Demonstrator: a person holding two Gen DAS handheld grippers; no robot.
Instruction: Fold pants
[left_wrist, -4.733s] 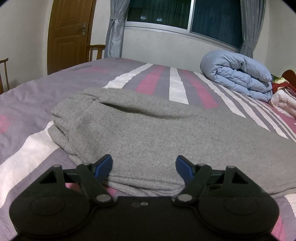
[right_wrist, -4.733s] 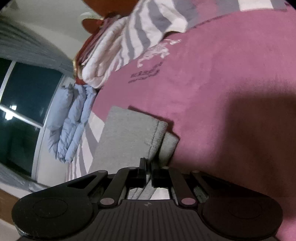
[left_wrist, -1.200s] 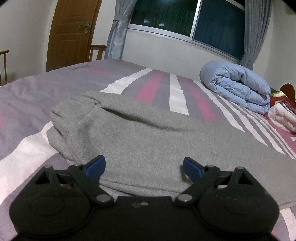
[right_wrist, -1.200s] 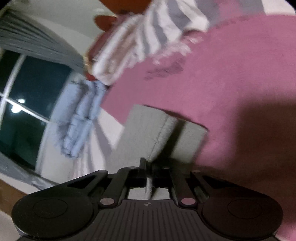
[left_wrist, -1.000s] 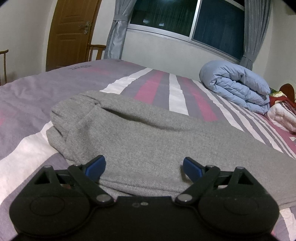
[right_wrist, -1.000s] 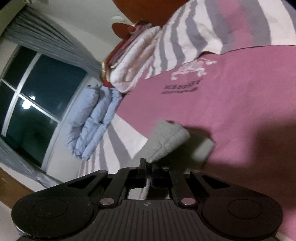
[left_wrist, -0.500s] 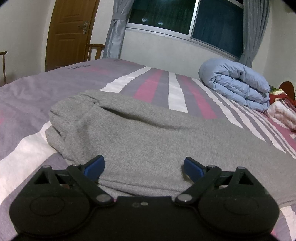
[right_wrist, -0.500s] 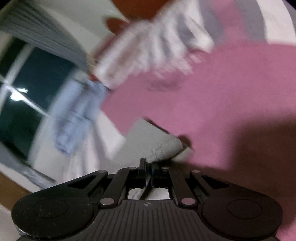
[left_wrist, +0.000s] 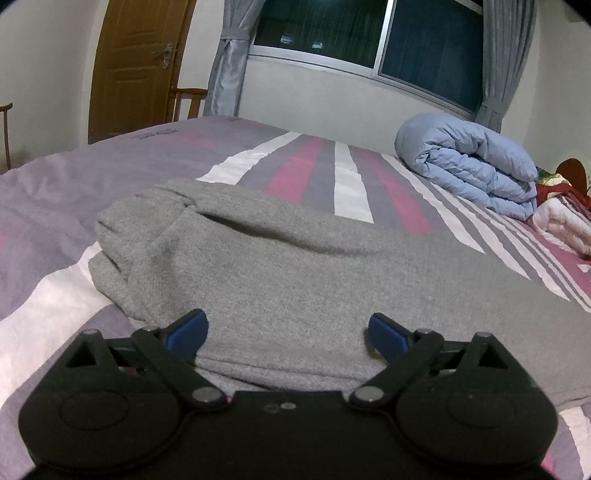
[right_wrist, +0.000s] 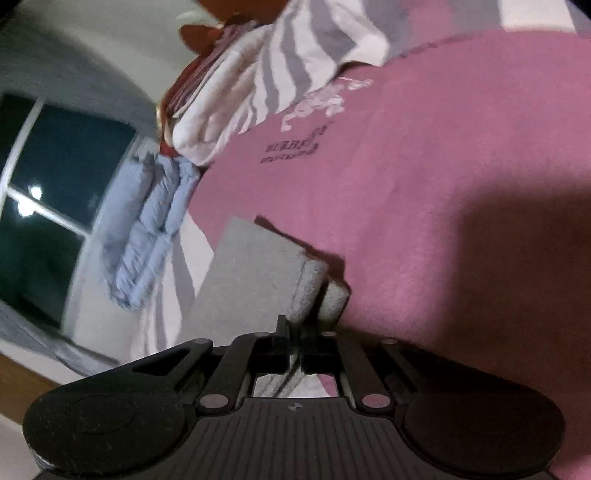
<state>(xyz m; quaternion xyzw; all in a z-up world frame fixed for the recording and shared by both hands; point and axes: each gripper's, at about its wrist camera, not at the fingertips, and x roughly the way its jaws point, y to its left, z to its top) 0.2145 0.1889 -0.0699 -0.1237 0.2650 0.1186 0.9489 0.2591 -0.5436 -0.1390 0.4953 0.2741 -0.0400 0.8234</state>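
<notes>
**Grey pants on the bed: one hand-held gripper spread wide, the other clamped on a cuff**

The left hand-held gripper (left_wrist: 287, 331) is seen spread wide, its blue-padded fingers (left_wrist: 186, 328) set well apart over the near edge of the grey pants (left_wrist: 295, 273). Nothing is held between them; whether the pads touch the cloth cannot be told. The pants are laid flat across the striped bed (left_wrist: 55, 206), the gathered waistband end bunched at the left and the legs running off to the right.

The right hand-held gripper (right_wrist: 293, 341) is drawn fully together, and a thin fold of the grey pants (right_wrist: 258, 266) is pinched between its fingers at the leg end, where two ribbed cuffs are seen side by side. This end is lifted slightly above the pink part of the bedcover (right_wrist: 424, 184), on which a shadow is cast.

Open bedcover is seen to the left of the waistband and beyond the far edge of the pants. A rolled blue duvet (left_wrist: 469, 162) is set well apart at the far right, near the window, with a striped pillow pile (right_wrist: 266, 74) beside it.
</notes>
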